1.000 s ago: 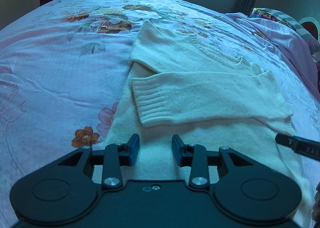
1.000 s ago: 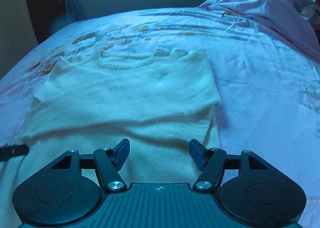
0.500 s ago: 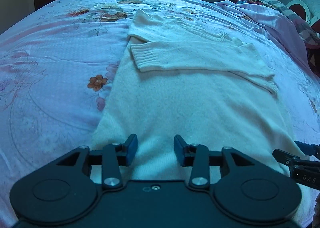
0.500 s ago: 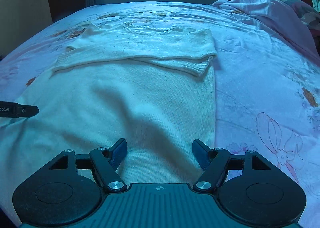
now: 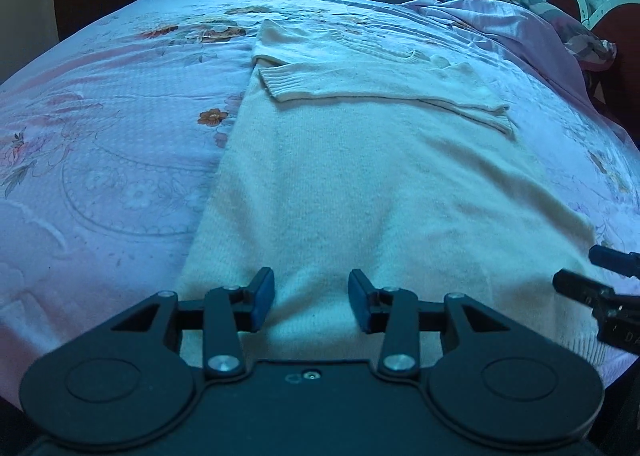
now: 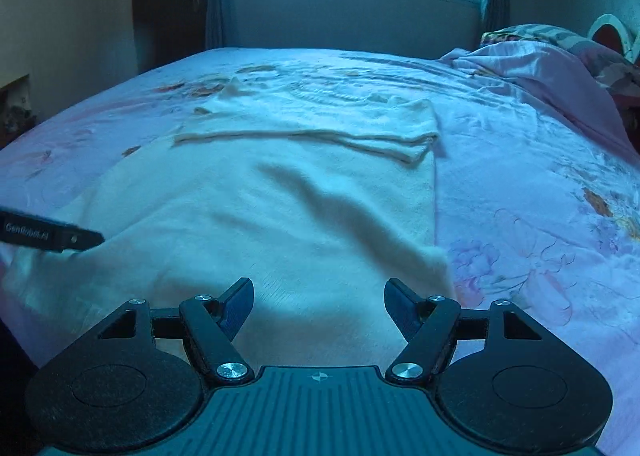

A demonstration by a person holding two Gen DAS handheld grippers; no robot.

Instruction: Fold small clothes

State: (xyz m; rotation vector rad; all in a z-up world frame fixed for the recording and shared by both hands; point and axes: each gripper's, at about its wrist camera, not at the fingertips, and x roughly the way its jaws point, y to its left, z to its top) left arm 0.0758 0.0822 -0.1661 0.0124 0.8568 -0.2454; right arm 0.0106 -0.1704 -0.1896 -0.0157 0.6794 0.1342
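We see the cream sweater (image 5: 384,183) lying flat on the floral bed (image 5: 112,143), sleeves folded across its chest. Our left claw (image 5: 311,300) and right claw (image 6: 319,308) hover over its hem, jaws apart, empty.

The sweater (image 5: 360,183) is a soft cream knit with a fuzzy, matt surface, and its sleeve cuff (image 5: 280,83) is ribbed. Under the sweater, the bedspread (image 5: 120,143) is quilted cloth with printed flowers and a raised pattern. The left gripper (image 5: 311,299) is matt black plastic with shiny metal screws; the right gripper (image 6: 319,308) looks the same.
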